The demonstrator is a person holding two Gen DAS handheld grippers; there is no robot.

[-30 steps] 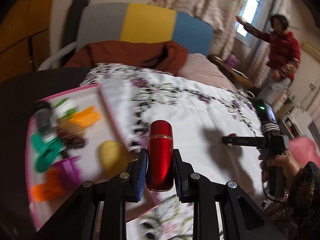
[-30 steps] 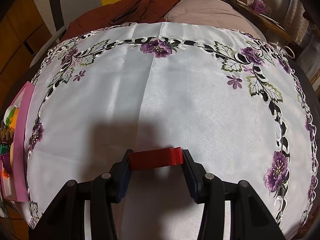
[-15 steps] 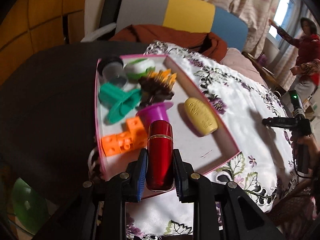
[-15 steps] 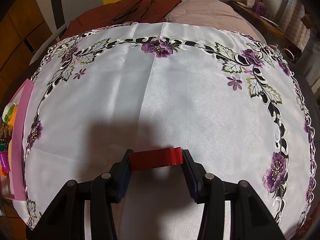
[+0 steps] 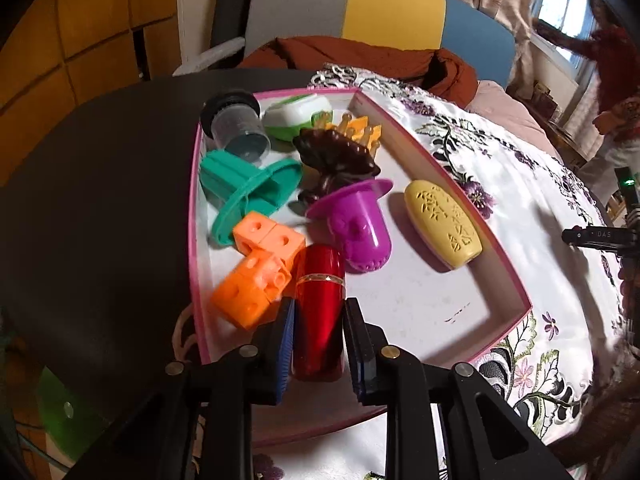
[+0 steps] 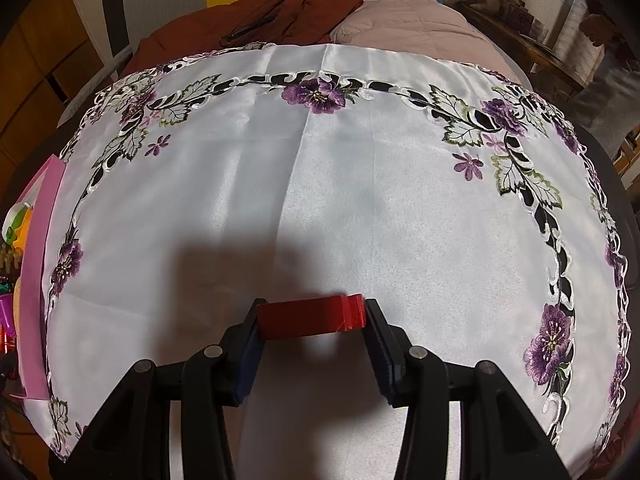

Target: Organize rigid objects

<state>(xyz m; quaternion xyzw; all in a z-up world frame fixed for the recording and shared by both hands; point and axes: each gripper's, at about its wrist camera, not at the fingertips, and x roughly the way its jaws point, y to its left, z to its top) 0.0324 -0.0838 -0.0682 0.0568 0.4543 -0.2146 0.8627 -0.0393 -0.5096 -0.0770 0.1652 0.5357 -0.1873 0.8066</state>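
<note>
- Fingers (image 5: 285, 344) of the left gripper (image 5: 319, 350) pinch a glossy red lipstick tube (image 5: 319, 312) with a gold band, over the near end of the pink tray (image 5: 460, 200).
- Right gripper (image 6: 312, 340) pinches a flat red block (image 6: 310, 317) crosswise, above the white flowered tablecloth (image 6: 320, 200).
- Tray holds orange cubes (image 5: 256, 272), a purple cup (image 5: 360, 224), a yellow oval case (image 5: 442, 224), a green piece (image 5: 244, 192).

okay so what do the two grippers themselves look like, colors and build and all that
Both match: the left gripper and right gripper have matte black angular linkage arms joined by round silver pivot pins, and each finger carries a dark blue ribbed pad. No cables or markings show on either.
</note>
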